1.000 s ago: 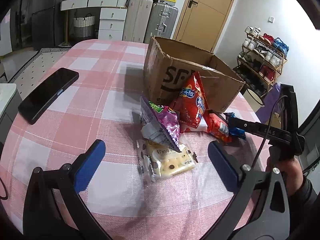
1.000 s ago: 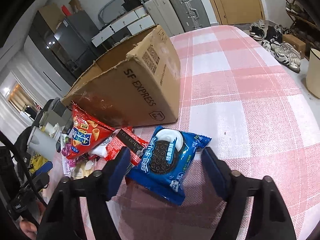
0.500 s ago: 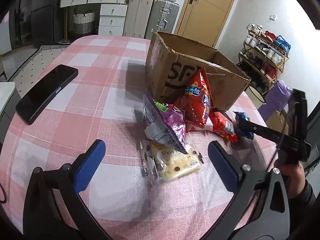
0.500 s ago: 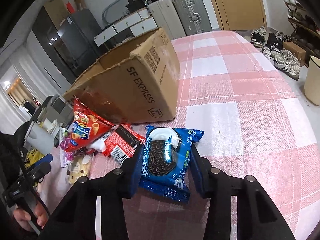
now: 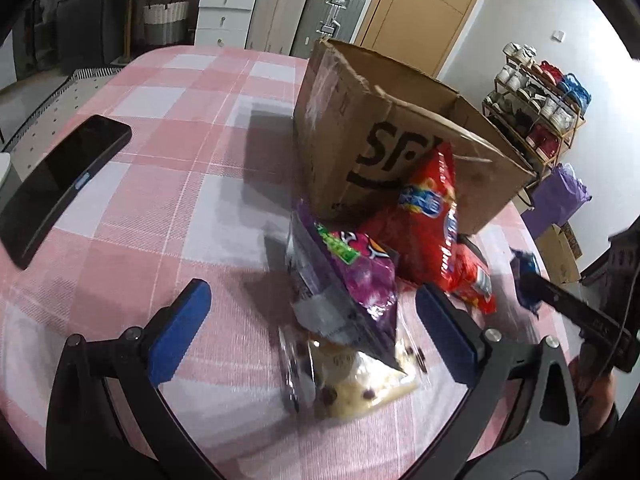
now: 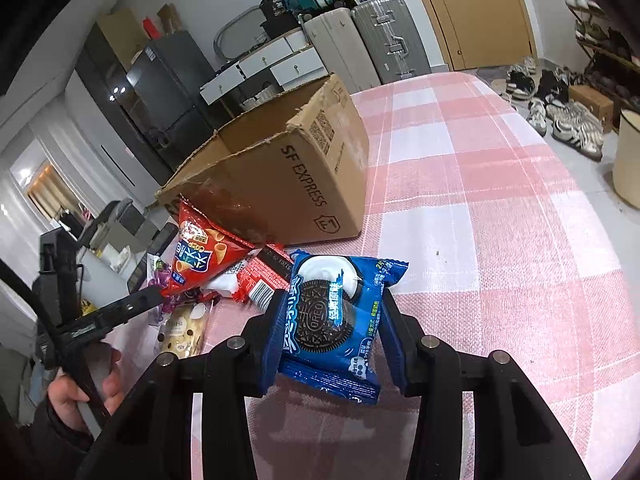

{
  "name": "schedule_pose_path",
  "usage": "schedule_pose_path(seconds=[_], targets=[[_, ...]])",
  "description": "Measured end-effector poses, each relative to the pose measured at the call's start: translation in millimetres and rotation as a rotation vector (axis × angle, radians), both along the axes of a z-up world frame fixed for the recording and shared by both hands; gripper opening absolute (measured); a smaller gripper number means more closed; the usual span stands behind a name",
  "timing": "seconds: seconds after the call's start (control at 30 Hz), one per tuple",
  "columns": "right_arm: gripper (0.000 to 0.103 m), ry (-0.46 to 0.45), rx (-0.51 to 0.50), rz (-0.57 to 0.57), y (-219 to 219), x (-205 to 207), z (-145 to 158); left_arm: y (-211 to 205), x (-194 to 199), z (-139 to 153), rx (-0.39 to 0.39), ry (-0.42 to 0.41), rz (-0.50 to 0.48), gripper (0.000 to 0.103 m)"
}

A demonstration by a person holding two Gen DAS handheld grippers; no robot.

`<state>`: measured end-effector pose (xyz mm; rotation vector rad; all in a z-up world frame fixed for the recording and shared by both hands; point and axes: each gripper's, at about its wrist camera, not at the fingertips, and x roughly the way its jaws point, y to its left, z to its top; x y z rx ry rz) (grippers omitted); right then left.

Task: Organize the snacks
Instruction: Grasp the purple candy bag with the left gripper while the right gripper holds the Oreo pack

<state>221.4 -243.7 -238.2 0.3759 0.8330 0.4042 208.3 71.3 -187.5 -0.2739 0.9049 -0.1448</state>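
My right gripper (image 6: 330,330) is shut on a blue Oreo pack (image 6: 336,320), held just above the pink checked tablecloth (image 6: 480,240). Behind it stands an open cardboard box (image 6: 280,184). A red cone-snack bag (image 6: 200,256) and a small red pack (image 6: 260,276) lie against the box. In the left wrist view my left gripper (image 5: 312,320) is open, its blue pads either side of a purple bag (image 5: 352,280) that lies on a clear pack of pale biscuits (image 5: 360,384). The red bag (image 5: 428,216) leans on the box (image 5: 400,140). The Oreo pack (image 5: 526,280) shows at the right.
A black phone (image 5: 60,184) lies at the table's left edge. Drawers, suitcases (image 5: 332,8) and a door stand beyond the table, a shoe rack (image 5: 540,116) at the right. A hand (image 6: 80,384) holds the left gripper's handle.
The right gripper's jaws closed on the Oreo pack and lifted it slightly. The left gripper moved forward and down towards the purple bag and biscuit pack, still open.
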Motion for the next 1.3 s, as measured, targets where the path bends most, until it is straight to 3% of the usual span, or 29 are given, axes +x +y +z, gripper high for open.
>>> schedule_pose_path(seconds=[0.13, 0.4, 0.53, 0.8, 1.03, 1.3], targets=[[0.044, 0.003, 0.013, 0.007, 0, -4, -2, 6, 11, -1, -0.038, -0.002, 0.019, 0.097], [0.044, 0.003, 0.037, 0.008, -3, -8, -2, 6, 15, -10, -0.117, 0.014, -0.039, 0.054], [0.044, -0.01, 0.039, 0.011, -4, -12, 1, 3, 18, -13, -0.109, 0.009, -0.056, 0.052], [0.044, -0.015, 0.046, 0.005, -4, -19, 3, 8, 12, -10, -0.12, -0.012, -0.063, 0.037], [0.044, -0.03, 0.054, 0.007, -4, -26, 10, 14, -6, 4, -0.108, -0.049, -0.069, 0.037], [0.044, -0.116, 0.065, 0.011, -7, -44, 33, 21, -36, 26, -0.088, -0.076, -0.069, 0.037]])
